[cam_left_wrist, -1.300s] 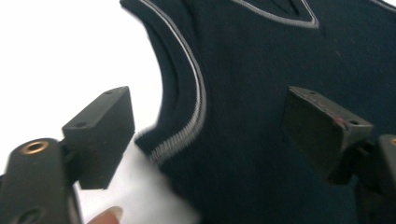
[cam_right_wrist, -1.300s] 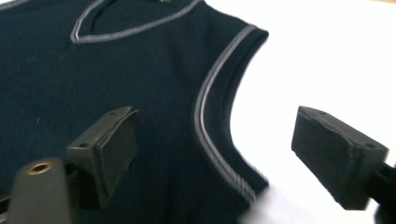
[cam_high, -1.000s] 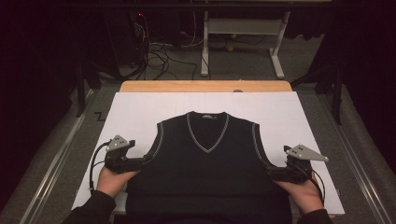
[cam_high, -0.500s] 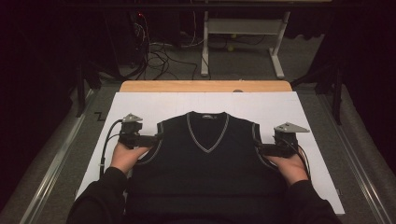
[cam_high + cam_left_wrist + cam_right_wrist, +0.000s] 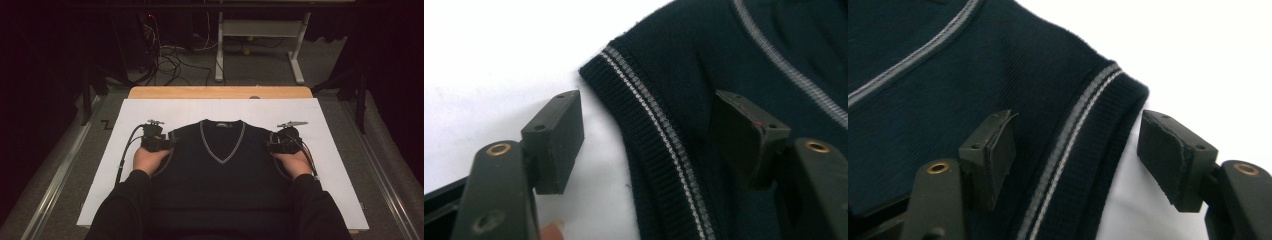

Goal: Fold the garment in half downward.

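Note:
A dark navy sleeveless V-neck vest (image 5: 220,165) with grey trim lies flat on the white sheet (image 5: 320,115), neck away from me. My left gripper (image 5: 167,144) sits at the vest's left armhole, open, its jaws straddling the ribbed armhole edge (image 5: 649,150). My right gripper (image 5: 270,146) is at the right armhole, also open, with the striped ribbed edge (image 5: 1083,145) between its jaws. In the gripper views the left gripper (image 5: 649,135) and right gripper (image 5: 1078,155) have one pad over the cloth and one over the white sheet.
The white sheet covers a wooden table whose far edge (image 5: 220,92) shows bare wood. Beyond it stand a white frame (image 5: 260,45) and tangled cables (image 5: 170,55) on the floor. Metal rails (image 5: 60,170) run along both sides.
Both hands have moved forward along the vest's sides, from near the hem up to the armholes by the shoulders. The vest lies as before.

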Tool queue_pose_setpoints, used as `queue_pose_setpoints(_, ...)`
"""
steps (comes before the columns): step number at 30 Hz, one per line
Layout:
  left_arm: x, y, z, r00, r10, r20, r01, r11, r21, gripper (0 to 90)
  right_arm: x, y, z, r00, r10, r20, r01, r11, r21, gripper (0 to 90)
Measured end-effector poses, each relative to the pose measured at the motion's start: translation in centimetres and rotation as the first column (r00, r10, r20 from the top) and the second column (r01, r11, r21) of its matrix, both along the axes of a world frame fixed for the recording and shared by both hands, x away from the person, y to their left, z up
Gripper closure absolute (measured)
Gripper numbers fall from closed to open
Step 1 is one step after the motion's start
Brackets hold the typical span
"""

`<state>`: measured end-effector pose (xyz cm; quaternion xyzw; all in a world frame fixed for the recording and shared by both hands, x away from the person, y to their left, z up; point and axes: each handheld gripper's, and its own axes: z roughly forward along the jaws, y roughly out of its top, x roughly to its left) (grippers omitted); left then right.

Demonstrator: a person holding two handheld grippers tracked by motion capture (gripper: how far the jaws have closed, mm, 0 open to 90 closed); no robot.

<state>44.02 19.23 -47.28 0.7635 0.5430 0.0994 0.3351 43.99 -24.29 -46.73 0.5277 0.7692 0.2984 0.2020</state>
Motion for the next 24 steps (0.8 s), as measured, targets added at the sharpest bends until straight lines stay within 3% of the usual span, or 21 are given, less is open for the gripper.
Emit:
queue_pose_setpoints(3,-0.1,-0.5,0.1,0.9996,0.028,0.001,-0.028,0.999,0.034,38.6,0.0,0.2,-0.1,0.9998,-0.013,0.013,0.014,1.0,-0.012,39.6)
queue_pose_setpoints(7,-0.5,-1.3,0.0,0.9993,0.03,0.02,-0.032,0.9959,0.084,49.9,-0.2,0.2,0.0,0.9996,-0.024,0.014,0.024,1.0,-0.007,52.6)
queue_pose_setpoints(8,-0.5,-1.4,0.0,0.9994,0.03,0.019,-0.032,0.9963,0.08,56.3,-0.3,0.4,0.1,0.9996,-0.024,0.012,0.024,1.0,-0.004,61.7)
queue_pose_setpoints(9,-0.6,-1.5,0.0,0.9994,0.029,0.019,-0.03,0.9967,0.075,56.3,-0.3,0.4,0.1,0.9996,-0.024,0.012,0.024,1.0,-0.004,61.7)
queue_pose_setpoints(12,-0.6,-1.5,-0.1,0.9997,0.019,0.014,-0.02,0.9987,0.048,64.4,-0.6,0.8,0.0,0.9999,0.004,0.012,-0.004,1.0,0.005,75.7)
queue_pose_setpoints(16,-0.8,-1.6,0.0,0.9999,0.0,0.012,-0.001,0.9992,0.039,72.2,-0.8,0.8,-0.1,0.9994,0.019,0.028,-0.019,1.0,0.015,78.9)
queue_pose_setpoints(20,-0.7,-1.5,0.1,0.9999,-0.009,0.01,0.009,0.9997,0.024,73.3,-0.9,0.9,0.0,0.9992,0.029,0.028,-0.029,1.0,0.002,80.2)
queue_pose_setpoints(24,-0.9,-1.0,0.9,0.9981,0.007,0.061,-0.008,0.9999,0.012,73.5,-0.9,0.7,0.4,0.9978,0.037,0.055,-0.036,0.999,-0.008,80.3)
